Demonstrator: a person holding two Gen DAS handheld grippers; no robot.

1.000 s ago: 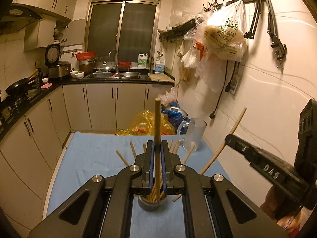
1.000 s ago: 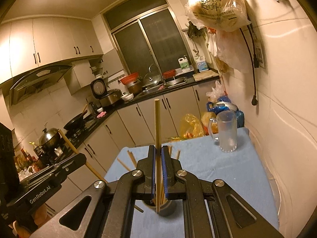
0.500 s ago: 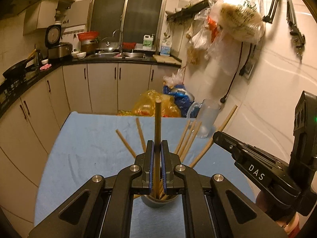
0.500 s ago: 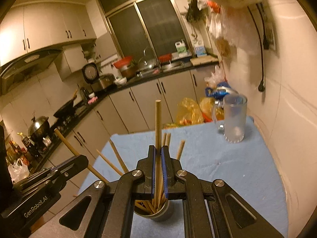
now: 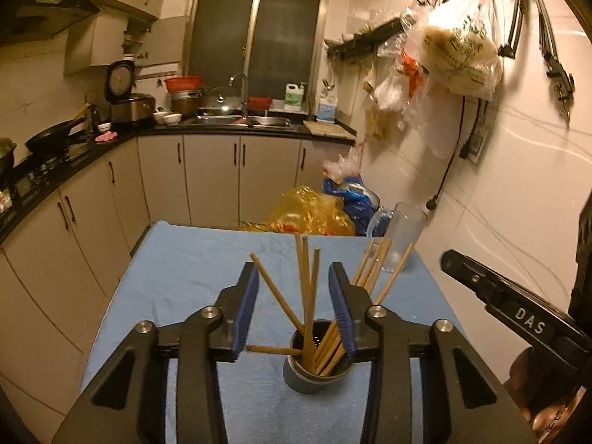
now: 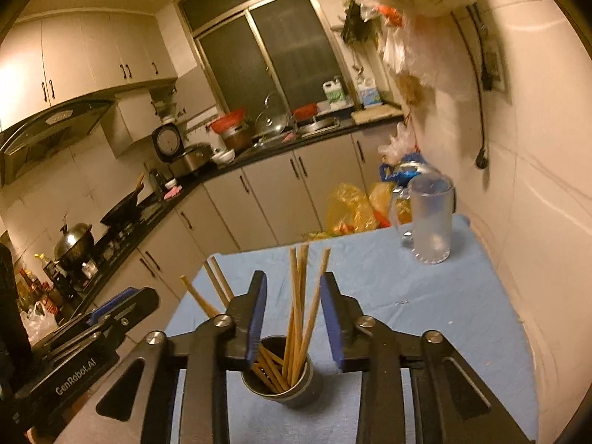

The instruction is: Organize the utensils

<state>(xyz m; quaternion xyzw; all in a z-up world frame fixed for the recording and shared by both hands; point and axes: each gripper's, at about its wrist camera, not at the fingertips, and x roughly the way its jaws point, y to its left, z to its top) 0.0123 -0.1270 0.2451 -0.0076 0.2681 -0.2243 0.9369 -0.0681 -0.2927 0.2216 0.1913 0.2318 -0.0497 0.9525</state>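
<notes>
A dark metal cup [image 5: 314, 372] stands on the blue cloth and holds several wooden chopsticks [image 5: 307, 285] that fan out upward. My left gripper [image 5: 294, 303] is open and empty, its blue pads either side of the chopsticks above the cup. My right gripper [image 6: 294, 320] is open and empty too, over the same cup [image 6: 281, 390] and its chopsticks [image 6: 298, 292]. The right gripper shows at the right of the left wrist view [image 5: 518, 318]; the left gripper shows at the lower left of the right wrist view [image 6: 88, 336].
A frosted glass mug [image 6: 431, 218] stands at the table's far right corner by the wall. The blue cloth [image 5: 192, 270] covers the table. Yellow and blue plastic bags [image 5: 314, 211] lie beyond its far edge. Kitchen counters run along the left and back.
Both grippers were each shut on one upright chopstick. Both have opened and the chopsticks now stand in the cup. The grippers have lowered towards the cup.
</notes>
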